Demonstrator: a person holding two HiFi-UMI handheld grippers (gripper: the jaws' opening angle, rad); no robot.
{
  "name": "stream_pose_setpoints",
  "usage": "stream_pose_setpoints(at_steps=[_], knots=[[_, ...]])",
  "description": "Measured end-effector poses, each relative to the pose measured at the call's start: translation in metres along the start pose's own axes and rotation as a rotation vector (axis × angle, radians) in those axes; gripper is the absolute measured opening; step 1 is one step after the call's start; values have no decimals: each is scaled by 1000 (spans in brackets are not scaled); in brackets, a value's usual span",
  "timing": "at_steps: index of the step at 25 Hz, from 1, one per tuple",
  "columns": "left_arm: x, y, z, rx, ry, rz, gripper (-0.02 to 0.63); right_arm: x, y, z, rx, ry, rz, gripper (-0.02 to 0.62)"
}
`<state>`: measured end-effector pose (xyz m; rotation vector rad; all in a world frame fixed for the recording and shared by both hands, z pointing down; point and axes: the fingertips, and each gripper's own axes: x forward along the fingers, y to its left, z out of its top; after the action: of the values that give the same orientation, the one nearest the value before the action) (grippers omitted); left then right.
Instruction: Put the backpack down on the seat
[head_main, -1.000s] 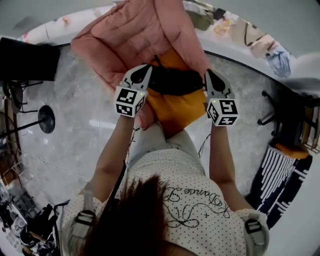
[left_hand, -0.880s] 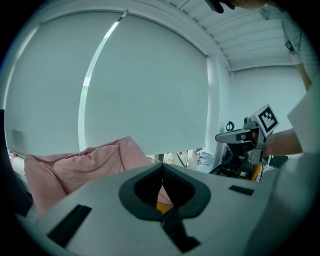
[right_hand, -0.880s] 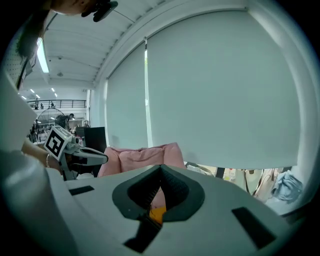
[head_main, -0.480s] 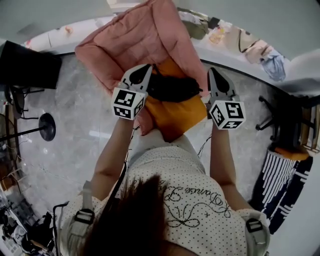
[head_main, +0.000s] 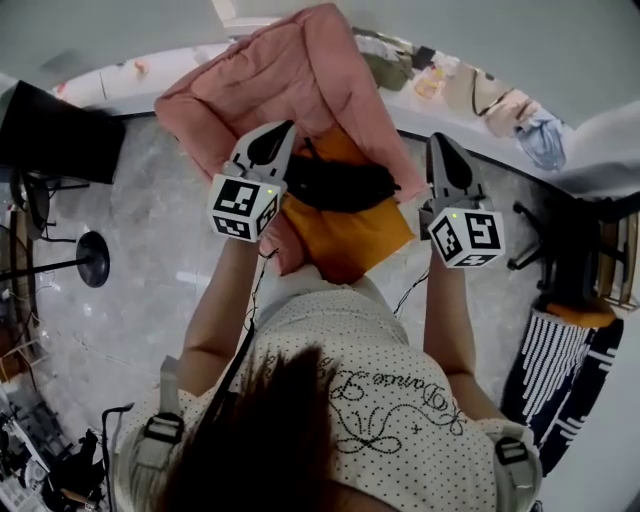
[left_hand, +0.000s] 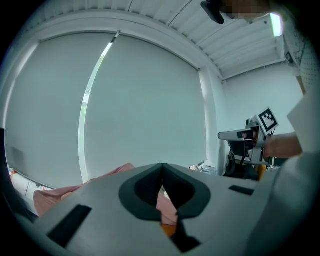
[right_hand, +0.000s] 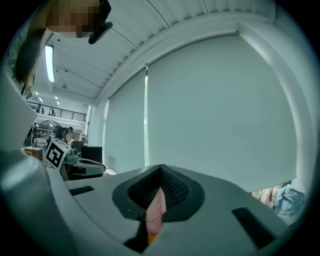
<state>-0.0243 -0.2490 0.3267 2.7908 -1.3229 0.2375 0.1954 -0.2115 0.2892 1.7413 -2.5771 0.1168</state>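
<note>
Flanking the backpack (head_main: 350, 235) on the seat (head_main: 290, 80): left claw (head_main: 285, 130), right claw (head_main: 437, 140), both closed empty.

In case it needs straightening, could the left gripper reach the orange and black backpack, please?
Probably yes: the left gripper hovers by the backpack, nothing between them, though its jaws are shut.

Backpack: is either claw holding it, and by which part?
Nothing is held. The left claw and right claw are both shut with nothing between their jaws. The orange backpack lies on the pink seat.
</note>
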Motion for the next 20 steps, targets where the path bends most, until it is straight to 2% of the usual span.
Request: stream_pose_setpoints(at_steps=[10,20], knots=[[-5,5,26,12,-46,5,3,0,4,22,-19,-31,5,11],[-5,4,26,13,-53,11,3,3,7,18,-14,-14,5,11]])
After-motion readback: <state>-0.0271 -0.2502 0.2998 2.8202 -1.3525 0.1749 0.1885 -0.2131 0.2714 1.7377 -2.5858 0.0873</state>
